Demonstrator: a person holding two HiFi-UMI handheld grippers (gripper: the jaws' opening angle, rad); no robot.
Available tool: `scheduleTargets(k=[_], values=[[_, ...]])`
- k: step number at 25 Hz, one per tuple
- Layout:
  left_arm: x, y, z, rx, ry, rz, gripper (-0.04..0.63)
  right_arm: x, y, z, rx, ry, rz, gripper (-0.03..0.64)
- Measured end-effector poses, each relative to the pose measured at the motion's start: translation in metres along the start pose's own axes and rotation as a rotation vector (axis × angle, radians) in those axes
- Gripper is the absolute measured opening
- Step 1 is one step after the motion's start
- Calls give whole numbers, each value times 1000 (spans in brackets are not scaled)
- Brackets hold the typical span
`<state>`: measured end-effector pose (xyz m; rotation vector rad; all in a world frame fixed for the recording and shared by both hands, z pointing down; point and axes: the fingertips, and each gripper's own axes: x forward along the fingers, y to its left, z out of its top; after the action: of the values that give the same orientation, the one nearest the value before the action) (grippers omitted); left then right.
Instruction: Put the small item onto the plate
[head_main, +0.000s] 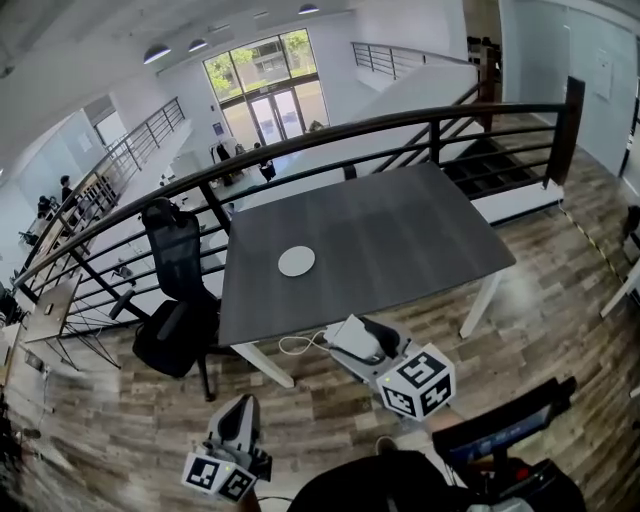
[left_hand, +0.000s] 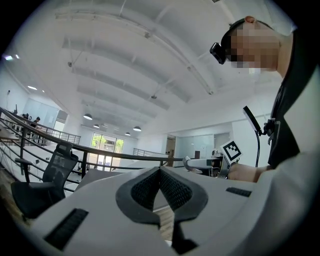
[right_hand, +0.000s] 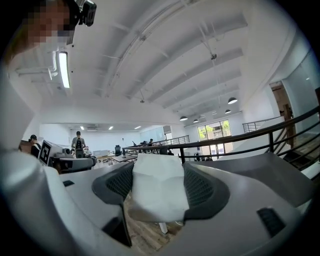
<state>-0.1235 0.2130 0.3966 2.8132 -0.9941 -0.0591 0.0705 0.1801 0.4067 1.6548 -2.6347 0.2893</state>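
A round white plate (head_main: 297, 261) lies on the dark grey table (head_main: 400, 230), toward its near left part. My right gripper (head_main: 346, 336) hovers over the floor just short of the table's near edge, shut on a small white soft item (head_main: 344, 342). In the right gripper view the white item (right_hand: 157, 192) fills the gap between the black pads (right_hand: 202, 187) of the right gripper (right_hand: 159, 171). My left gripper (head_main: 243, 402) is lower left, away from the table. In the left gripper view the left gripper (left_hand: 160, 170) has its pads meeting at the tips, with nothing between them.
A black office chair (head_main: 172, 245) stands at the table's left side, with a dark seat or bag (head_main: 172, 338) below it. A dark railing (head_main: 330, 135) runs behind the table. White table legs (head_main: 480, 305) stand on the wooden floor (head_main: 560, 330). A white cord (head_main: 297, 346) loops under the near edge.
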Motion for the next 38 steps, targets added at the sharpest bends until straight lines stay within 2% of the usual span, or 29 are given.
scheduleTargets(k=[9,19,26,33,38], values=[[65,2,3,39,-6,12,3,25,-48,4,-6,0,58,318],[116,20,3,15,-7,-7,3,57,-91,10,10,1,41,318],[141,96,0,-6,14,-55,3,131,-93,11,7,2,7,318],[166,102,18,-6,6,-123,3,132,-112,35,16,-10,-62,318],[160,188,17,-34,-1,-188,3,205,-81,27,9,-3,-114,318]])
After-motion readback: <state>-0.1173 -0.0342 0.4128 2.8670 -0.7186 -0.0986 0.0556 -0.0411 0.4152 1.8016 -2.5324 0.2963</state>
